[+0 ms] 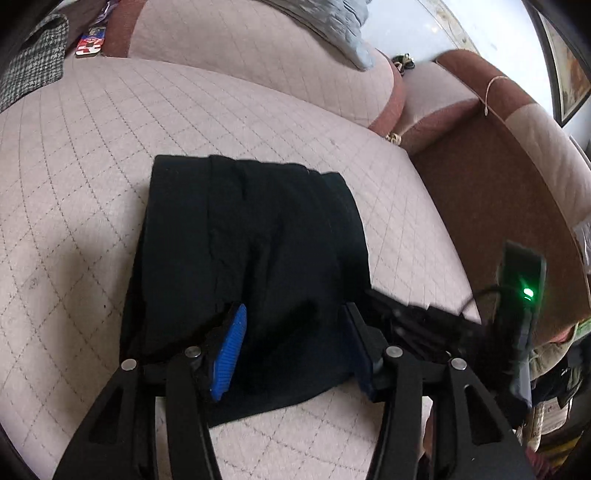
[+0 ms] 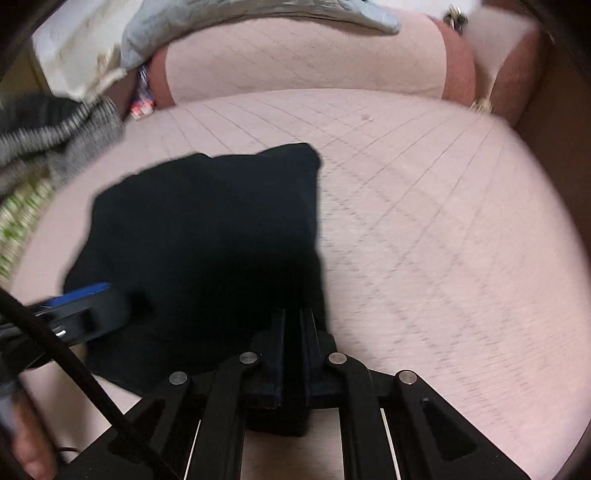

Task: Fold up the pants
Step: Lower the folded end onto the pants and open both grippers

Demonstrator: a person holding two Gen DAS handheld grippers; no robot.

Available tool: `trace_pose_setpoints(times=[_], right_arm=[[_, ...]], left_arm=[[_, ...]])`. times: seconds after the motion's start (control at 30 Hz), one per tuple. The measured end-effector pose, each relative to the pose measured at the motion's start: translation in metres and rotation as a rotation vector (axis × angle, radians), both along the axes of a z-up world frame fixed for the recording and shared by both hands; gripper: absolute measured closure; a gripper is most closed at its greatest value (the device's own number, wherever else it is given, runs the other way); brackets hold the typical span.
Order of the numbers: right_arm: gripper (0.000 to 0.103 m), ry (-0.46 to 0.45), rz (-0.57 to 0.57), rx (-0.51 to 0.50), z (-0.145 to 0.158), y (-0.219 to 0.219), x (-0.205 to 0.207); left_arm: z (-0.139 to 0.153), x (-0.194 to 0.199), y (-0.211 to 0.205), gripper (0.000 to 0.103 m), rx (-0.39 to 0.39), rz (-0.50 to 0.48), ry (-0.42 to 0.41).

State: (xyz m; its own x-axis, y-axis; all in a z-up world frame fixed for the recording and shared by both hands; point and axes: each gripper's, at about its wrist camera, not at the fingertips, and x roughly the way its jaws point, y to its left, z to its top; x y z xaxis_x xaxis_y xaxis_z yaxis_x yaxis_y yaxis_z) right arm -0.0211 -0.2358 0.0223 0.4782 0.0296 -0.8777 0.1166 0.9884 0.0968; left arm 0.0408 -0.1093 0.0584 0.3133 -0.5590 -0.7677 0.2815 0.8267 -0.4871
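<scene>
The black pants lie folded into a compact stack on the pink quilted sofa seat. My left gripper is open, its blue-padded fingers spread over the near edge of the stack. In the right wrist view the pants sit left of centre. My right gripper is shut with its fingers pressed together at the near right edge of the fabric; whether cloth is pinched between them is not clear. The left gripper's blue finger shows at the stack's left side.
The sofa backrest carries a grey-blue quilted cloth. A houndstooth garment lies at the far left. A brown armrest bounds the seat on the right. A green-lit device is on the right gripper.
</scene>
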Motion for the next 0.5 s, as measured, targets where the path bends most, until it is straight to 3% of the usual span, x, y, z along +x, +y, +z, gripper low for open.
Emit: trace_pose_setpoints(times=[0.07,0.13,0.23,0.3,0.37,0.47,0.5], right_arm=[[0.082,0.016,0.018,-0.125,-0.001,0.003,0.004],[0.082,0.008,0.021,-0.107,0.004,-0.005,0.001],[0.082,-0.088,-0.023,-0.024,0.035,-0.022,0.002],[0.081,-0.128,-0.008,0.097,0.053,-0.028,0.018],[0.08,-0.121,0.038,0.303,0.056,-0.028,0.041],[0.08,-0.042,0.121,0.559,0.034,-0.024,0.079],[0.08,-0.018,0.138,0.596,0.026,-0.021,0.091]], left_arm=[[0.003,-0.003,0.006,0.052,-0.012,-0.004,0.02],[0.007,-0.007,0.012,0.052,-0.021,0.001,0.031],[0.017,-0.012,0.023,0.051,-0.026,0.016,-0.004],[0.016,-0.006,0.022,0.05,-0.033,0.025,-0.008],[0.003,0.003,0.021,0.05,-0.04,0.047,0.027],[-0.013,0.003,0.019,0.05,-0.047,0.071,0.053],[-0.014,0.0,0.019,0.05,-0.043,0.071,0.037]])
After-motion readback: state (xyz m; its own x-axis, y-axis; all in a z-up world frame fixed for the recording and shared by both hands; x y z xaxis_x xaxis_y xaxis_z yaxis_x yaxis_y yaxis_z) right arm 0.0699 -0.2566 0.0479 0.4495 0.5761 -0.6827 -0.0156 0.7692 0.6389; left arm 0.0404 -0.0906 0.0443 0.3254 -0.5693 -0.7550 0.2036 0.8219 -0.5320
